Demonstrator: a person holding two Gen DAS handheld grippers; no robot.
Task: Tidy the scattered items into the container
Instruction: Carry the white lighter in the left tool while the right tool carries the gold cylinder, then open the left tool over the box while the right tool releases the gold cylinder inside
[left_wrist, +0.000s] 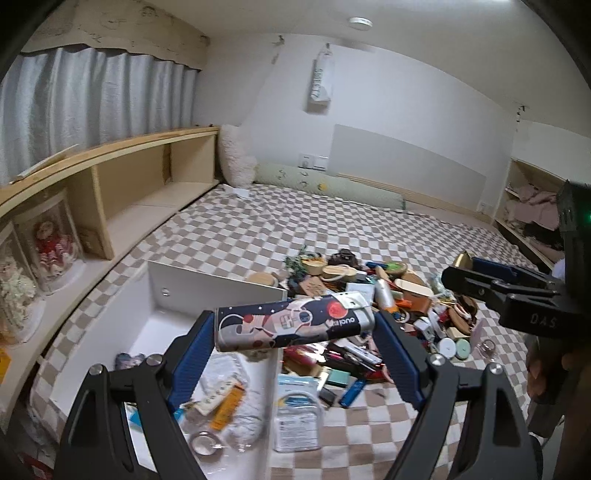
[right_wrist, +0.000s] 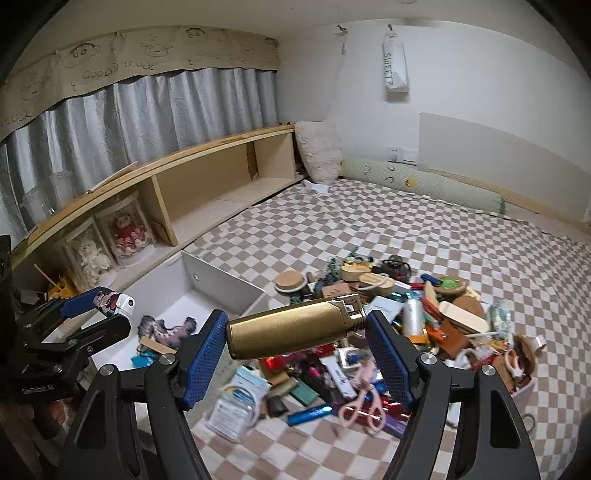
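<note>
Left wrist view showed my left gripper (left_wrist: 295, 328) clamped on a dark tube (left_wrist: 291, 323) printed with an astronaut, white cap at one end, held crosswise above the near wall of the white box (left_wrist: 218, 284). My right gripper (right_wrist: 297, 326) pinched a shiny gold cylinder (right_wrist: 295, 326) lengthwise between its blue pads (right_wrist: 205, 363), over the pile of clutter (right_wrist: 388, 332). Everything sat on a checkered bedspread (right_wrist: 406, 221), with a wooden shelf (right_wrist: 207, 184) and grey curtains (right_wrist: 147, 118) behind.

An astronaut-print tube (left_wrist: 291, 323) and a gold cylinder (right_wrist: 295, 328) hang crosswise, clamped end to end, near the open white container (left_wrist: 221, 284).
</note>
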